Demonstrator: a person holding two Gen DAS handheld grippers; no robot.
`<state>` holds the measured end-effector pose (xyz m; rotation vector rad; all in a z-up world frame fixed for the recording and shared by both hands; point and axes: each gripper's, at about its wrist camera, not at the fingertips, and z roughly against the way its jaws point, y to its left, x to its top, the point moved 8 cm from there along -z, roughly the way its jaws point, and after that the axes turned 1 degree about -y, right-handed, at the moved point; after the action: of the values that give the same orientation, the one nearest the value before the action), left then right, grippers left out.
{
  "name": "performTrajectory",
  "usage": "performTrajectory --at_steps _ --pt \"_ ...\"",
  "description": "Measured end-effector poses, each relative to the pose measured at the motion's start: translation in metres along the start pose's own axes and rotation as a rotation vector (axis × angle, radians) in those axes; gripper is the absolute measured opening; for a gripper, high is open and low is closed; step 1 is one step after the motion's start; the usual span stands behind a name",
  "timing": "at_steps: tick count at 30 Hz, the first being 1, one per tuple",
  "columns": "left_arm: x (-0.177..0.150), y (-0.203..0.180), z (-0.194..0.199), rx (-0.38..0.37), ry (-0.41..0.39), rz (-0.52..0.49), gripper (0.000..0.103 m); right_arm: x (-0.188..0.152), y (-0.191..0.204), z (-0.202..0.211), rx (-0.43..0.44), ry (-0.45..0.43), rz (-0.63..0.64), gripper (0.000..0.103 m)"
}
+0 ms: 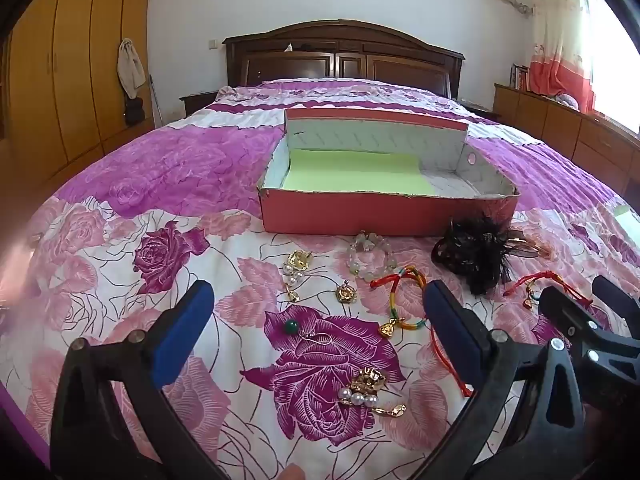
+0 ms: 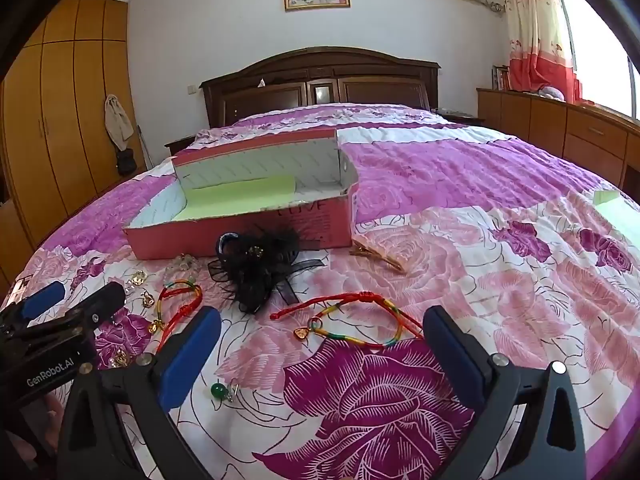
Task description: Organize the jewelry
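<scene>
Jewelry lies scattered on the flowered bedspread in front of an open pink box (image 1: 384,212) (image 2: 240,236) lined with green paper. My left gripper (image 1: 320,304) is open above a green bead earring (image 1: 294,326), a gold pearl earring (image 1: 366,390), a bead bracelet (image 1: 370,258) and a red cord bracelet (image 1: 400,280). My right gripper (image 2: 320,332) is open over another red and multicoloured cord bracelet (image 2: 352,320) with a gold charm. A black feather hairpiece (image 1: 480,256) (image 2: 260,272) sits against the box. Nothing is between either pair of fingers.
A gold hair clip (image 2: 378,258) lies right of the box. The dark headboard (image 2: 320,80) stands at the far end, a wardrobe (image 1: 60,80) on the left, low cabinets (image 2: 560,136) on the right. Wide bedspread stretches right of the box.
</scene>
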<state>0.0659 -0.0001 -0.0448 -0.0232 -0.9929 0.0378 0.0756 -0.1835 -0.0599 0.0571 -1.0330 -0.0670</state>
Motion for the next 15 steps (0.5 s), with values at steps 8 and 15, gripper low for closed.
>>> performTrajectory --at_steps 8,15 --pt "0.0002 0.0005 -0.0006 0.007 0.003 -0.002 0.098 -0.0005 0.0016 0.001 -0.006 0.006 0.007 0.103" --pt "0.0003 0.0001 0.0001 0.004 -0.003 -0.003 0.098 -0.0005 0.0019 0.0011 -0.005 0.002 0.009 0.103"
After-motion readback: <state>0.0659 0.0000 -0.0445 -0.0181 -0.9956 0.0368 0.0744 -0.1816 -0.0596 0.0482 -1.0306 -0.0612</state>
